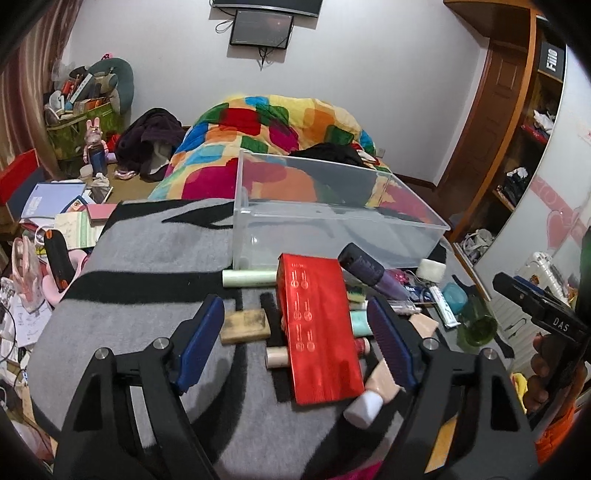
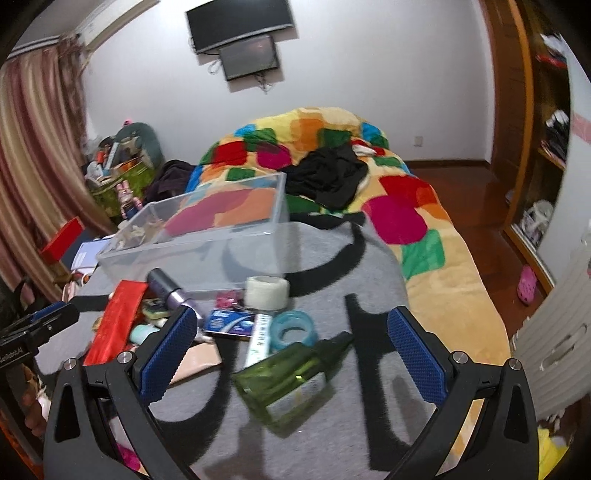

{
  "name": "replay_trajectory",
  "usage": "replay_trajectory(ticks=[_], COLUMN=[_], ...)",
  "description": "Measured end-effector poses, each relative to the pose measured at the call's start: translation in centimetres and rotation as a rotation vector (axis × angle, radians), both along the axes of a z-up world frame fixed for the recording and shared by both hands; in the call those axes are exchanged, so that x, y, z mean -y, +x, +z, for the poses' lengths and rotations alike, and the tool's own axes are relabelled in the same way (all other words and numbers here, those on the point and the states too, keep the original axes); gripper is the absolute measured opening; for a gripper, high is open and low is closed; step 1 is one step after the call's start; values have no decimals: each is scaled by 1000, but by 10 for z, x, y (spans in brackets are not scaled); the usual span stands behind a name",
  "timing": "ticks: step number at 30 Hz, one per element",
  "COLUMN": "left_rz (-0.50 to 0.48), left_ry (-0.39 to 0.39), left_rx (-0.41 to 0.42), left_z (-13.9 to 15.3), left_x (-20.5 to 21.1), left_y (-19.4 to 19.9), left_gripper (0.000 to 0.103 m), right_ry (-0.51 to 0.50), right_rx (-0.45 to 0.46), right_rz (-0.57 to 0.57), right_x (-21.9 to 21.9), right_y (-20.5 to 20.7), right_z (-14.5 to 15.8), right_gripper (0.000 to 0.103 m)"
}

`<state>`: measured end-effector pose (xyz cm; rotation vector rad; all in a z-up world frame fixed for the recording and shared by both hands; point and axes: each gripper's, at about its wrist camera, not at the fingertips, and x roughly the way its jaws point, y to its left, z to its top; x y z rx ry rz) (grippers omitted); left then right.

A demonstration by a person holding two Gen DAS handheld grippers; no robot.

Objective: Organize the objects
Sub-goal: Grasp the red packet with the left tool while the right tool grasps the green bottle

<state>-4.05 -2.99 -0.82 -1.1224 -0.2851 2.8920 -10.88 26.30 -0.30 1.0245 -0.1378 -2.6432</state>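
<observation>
A grey blanket with black markings (image 1: 140,266) covers the near end of a bed, and beyond it a bright patchwork quilt (image 1: 266,122) is heaped toward the white far wall, where a dark screen (image 1: 261,31) hangs. A clear plastic bin (image 1: 332,221) stands on the grey blanket at its far side. Just near the bin lies a jumble of small things: a red box (image 1: 319,332) resting across pale tubes, a purple bottle (image 1: 373,273), a white tape roll (image 2: 266,291), a blue ring (image 2: 293,330) and a green bottle (image 2: 291,376) lying on its side. The left hand-held gripper (image 1: 297,343) hovers with its fingers apart on either side of the red box, not touching it. The right hand-held gripper (image 2: 291,356) is also spread wide above the green bottle. Striped curtains (image 2: 40,155) hang at the left, wooden shelving (image 2: 532,122) stands at the right, and books and clutter crowd the floor at the left.
</observation>
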Motion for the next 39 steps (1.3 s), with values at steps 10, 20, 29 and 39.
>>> replay_trajectory(ticks=[10,20,29,39], left_rz=[-41,-33,-23,-70], left_ry=[-52,-67,-87,-80], left_rx=[115,187,167,174], left_z=[-23,-48,-51,-51], left_x=[-22,-22,-8,-16], left_y=[-53,-67,-49,-65], left_gripper=[86,88,87,56], right_ry=[-5,39,72,49], right_rx=[143,150,131,78], right_rz=[22,50,52,62], right_x=[0,-11,-17,-14], right_y=[-14,-6,0,3], right_z=[-33,-44,-47,-29], right_gripper=[75,45,38,38])
